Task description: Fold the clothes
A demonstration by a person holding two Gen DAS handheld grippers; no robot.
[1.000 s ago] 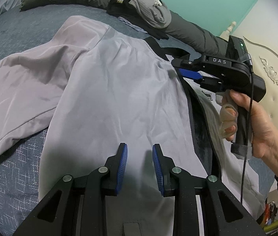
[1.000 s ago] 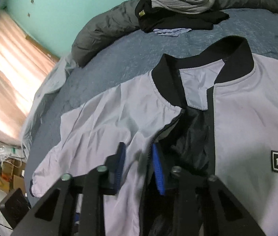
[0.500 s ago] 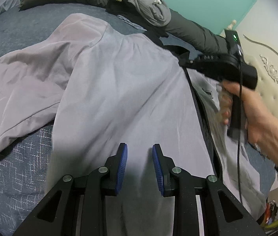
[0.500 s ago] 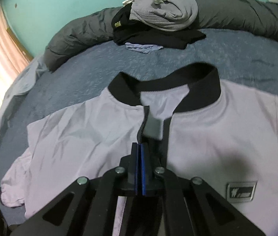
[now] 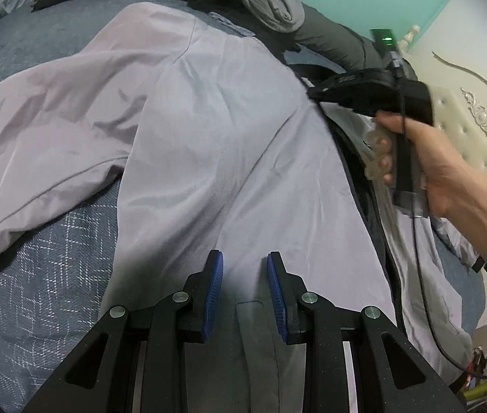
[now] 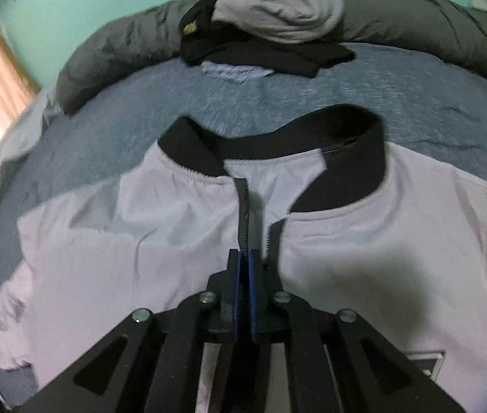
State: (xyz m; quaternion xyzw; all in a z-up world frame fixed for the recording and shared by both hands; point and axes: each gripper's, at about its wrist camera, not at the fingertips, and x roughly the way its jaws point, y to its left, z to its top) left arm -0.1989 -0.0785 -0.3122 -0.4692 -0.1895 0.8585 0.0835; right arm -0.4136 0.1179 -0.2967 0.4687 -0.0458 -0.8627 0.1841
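Note:
A light grey jacket (image 5: 215, 144) with a black collar (image 6: 277, 130) lies front-up on the blue bed. My left gripper (image 5: 241, 261) is open, low over the jacket's left front panel near a pocket. My right gripper (image 6: 246, 258) is shut on the jacket's left zipper edge (image 6: 245, 213) below the collar. In the left wrist view the right gripper's black body (image 5: 374, 93) is held in a hand at the jacket's centre opening. The jacket's chest patch (image 6: 425, 366) shows at lower right.
A pile of folded clothes (image 6: 271, 24) sits at the head of the bed against a dark grey duvet roll (image 6: 112, 55). A cream padded headboard (image 5: 467, 110) stands at the right. The blue bedspread (image 5: 36, 275) lies bare on the left.
My right gripper closed on the zipper edge and pulled the left front panel across, closing the jacket's opening. My left gripper stayed open and moved slightly down the panel.

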